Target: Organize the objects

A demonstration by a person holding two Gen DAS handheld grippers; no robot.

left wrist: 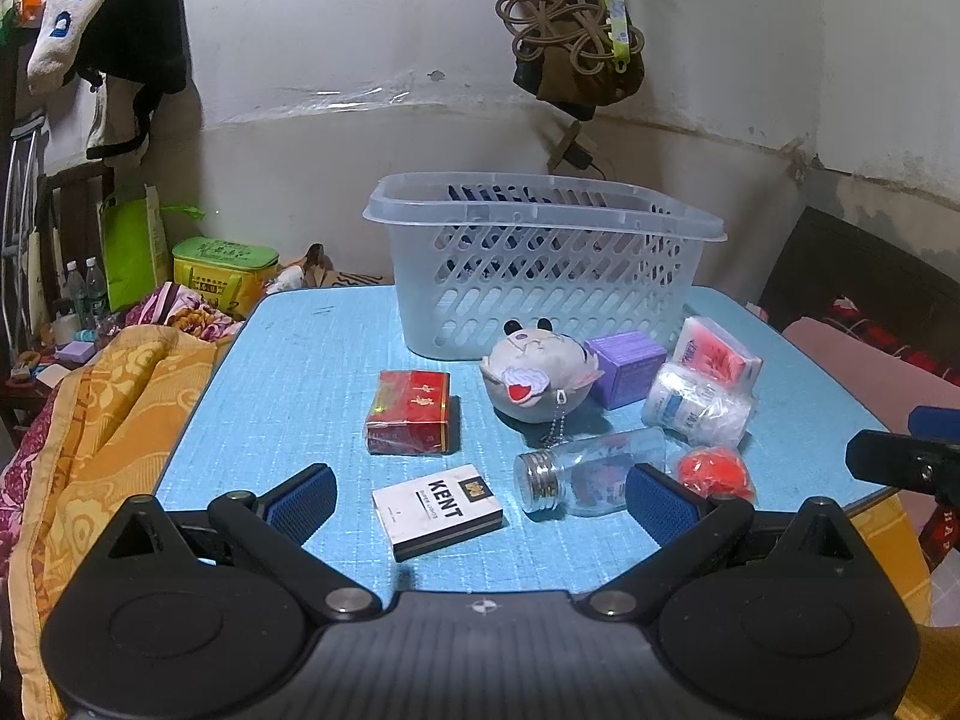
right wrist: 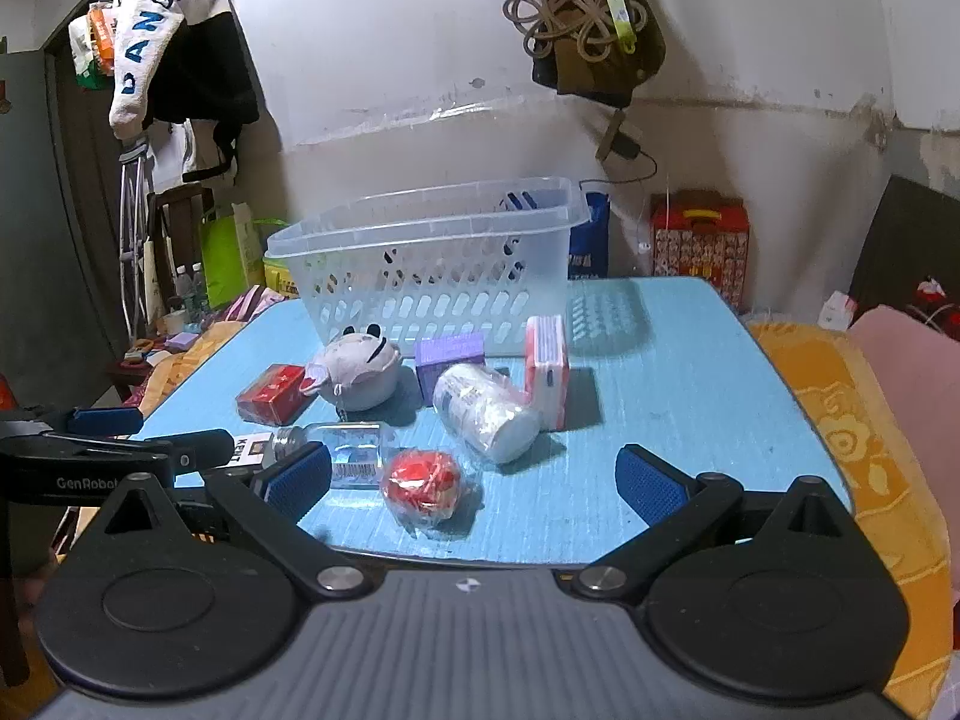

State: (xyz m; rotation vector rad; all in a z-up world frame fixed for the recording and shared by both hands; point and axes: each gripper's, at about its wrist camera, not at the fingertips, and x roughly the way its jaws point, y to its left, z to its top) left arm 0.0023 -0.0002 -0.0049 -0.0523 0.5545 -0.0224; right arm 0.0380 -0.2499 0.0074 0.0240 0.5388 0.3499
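The left gripper (left wrist: 480, 501) stands wide open above the near edge of the blue table (left wrist: 288, 372), holding nothing. Between its blue pads (left wrist: 303, 501) lies a white Kent cigarette pack (left wrist: 437, 510), flat on the table. Just right of the pack, a clear glass bottle with a silver screw cap (left wrist: 591, 471) lies on its side, its far end close to the right pad.

The right gripper (right wrist: 474, 480) is also spread wide and empty, low over the near edge. A red object wrapped in clear plastic (right wrist: 423, 483) sits between its fingers, nearer the left one, with the bottle just beside it on the left.

Farther out, a red cigarette pack (left wrist: 409, 412) lies flat beyond the Kent pack. To its right sits a round grey plush toy (left wrist: 537, 377) with black ears and a bead chain hanging toward the bottle. Behind the plush a small purple box (left wrist: 627, 367) stands, and next to it a white roll in clear wrap (left wrist: 696, 405) lies on its side. A pink-and-white tissue pack (right wrist: 547, 369) stands on edge beside the roll.

At the back of the table stands a translucent slotted plastic basket (left wrist: 540, 276), upright, apart from the loose items. A yellow patterned blanket (left wrist: 108, 420) lies left of the table.
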